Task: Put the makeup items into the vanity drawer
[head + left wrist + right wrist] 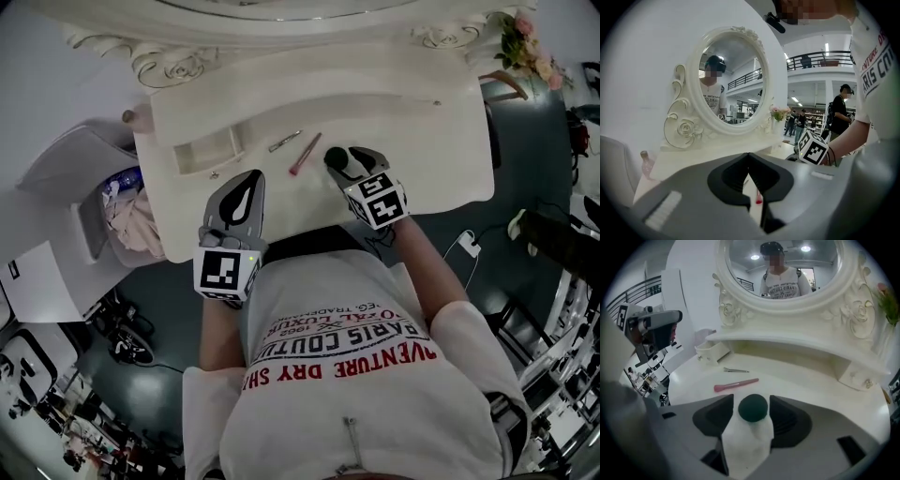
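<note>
Pink brush point(306, 155) lies diagonally, bristles nearward; right fingers point(714, 416) apart around green sponge point(753, 408), left fingers point(733, 176) together.

Shell of the right gripper point(752, 400): grey plastic, matt. Inner faces of its jaws are darker and ribbed. Between the jaws: dark green round item point(753, 408), matt, no glare. Ahead of the jaws: pink brush point(736, 385), smooth with a slight sheen. Beyond it: hair clip point(736, 370), bright metal. The worktop point(811, 376) is cream, smooth, satin. The mirror frame point(787, 304) behind is carved, glossy cream.
</note>
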`<state>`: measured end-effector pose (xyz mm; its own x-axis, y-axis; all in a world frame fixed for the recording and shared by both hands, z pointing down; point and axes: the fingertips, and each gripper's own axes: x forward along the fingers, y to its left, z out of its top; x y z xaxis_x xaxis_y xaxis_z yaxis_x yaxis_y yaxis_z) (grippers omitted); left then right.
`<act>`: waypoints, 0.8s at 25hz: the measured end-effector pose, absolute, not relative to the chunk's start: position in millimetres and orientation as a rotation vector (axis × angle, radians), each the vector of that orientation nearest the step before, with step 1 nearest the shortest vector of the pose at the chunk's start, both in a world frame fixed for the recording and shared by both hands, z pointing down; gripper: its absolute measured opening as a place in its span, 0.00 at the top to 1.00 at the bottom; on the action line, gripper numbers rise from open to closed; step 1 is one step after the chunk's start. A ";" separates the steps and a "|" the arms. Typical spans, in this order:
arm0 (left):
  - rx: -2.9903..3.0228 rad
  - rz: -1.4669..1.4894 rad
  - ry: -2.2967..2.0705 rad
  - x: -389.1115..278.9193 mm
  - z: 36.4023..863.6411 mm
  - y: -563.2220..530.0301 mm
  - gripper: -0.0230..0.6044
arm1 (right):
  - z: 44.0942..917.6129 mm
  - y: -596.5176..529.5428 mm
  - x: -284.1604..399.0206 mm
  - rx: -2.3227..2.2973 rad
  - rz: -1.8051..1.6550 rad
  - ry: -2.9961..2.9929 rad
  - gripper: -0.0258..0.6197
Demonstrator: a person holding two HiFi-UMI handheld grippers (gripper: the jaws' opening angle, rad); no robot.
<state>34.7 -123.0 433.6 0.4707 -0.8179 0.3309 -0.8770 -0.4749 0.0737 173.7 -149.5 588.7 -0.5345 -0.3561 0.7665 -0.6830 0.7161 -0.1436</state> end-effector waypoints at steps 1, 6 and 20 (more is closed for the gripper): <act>2.473 0.372 -1.466 35.6 436.4 -124.1 0.95 | 593.8 -149.6 172.5 0.764 0.562 -2.164 0.63; 2.427 0.396 -1.487 35.6 447.0 -125.8 0.95 | 617.1 -151.7 170.7 0.707 0.559 -2.103 0.62; 2.452 0.398 -1.474 22.1 439.2 -132.2 0.95 | 608.5 -164.3 179.2 0.838 0.571 -2.028 0.79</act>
